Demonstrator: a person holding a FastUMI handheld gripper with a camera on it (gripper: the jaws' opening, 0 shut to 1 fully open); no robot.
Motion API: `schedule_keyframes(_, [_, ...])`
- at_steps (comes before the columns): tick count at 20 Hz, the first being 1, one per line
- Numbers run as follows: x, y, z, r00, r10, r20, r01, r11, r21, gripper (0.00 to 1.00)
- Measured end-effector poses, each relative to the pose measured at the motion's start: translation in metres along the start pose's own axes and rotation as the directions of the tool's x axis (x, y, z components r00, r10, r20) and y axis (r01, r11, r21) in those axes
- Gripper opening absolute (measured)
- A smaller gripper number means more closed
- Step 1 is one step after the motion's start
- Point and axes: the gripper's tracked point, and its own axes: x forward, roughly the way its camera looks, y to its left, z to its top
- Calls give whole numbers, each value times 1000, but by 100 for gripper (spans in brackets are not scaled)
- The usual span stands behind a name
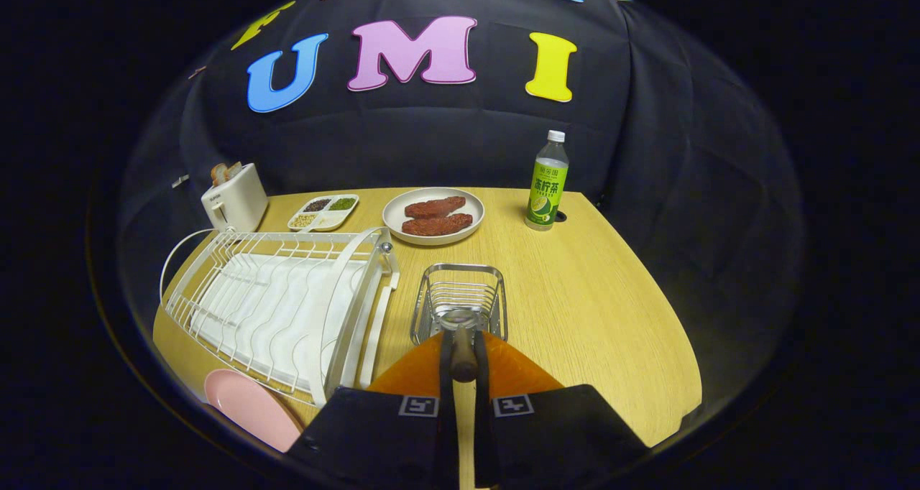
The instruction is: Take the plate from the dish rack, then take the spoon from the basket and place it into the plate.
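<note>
Tool (463, 364) at the bottom centre of the frame, fingers pressed in on the spoon (463, 346), pinching its handle; the bowl end pokes up just ahead, right over the near rim of the wire basket (460, 296). Pink plate (251, 407) sits low left on the worktop (596, 303), beside the tool, in front of the white dish rack (280, 303). A bottle (548, 185) stands at upper right.

The gripper (464, 361) points toward twelve o'clock, its two fingers squeezed close together, pinching the brown wooden handle of a metal spoon (463, 346).
</note>
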Motion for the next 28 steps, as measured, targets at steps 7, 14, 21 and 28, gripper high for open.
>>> schedule_keyframes(7, [-19,-11,29,999,-4,52,2,1000,27,11])
schedule_keyframes(14, [-40,-4,56,995,25,92,-29,999,36,9])
schedule_keyframes(21, [-136,42,97,961,212,176,-216,976,6,9])
schedule_keyframes(28, [-199,138,48,849,527,50,-519,847,-112,9])
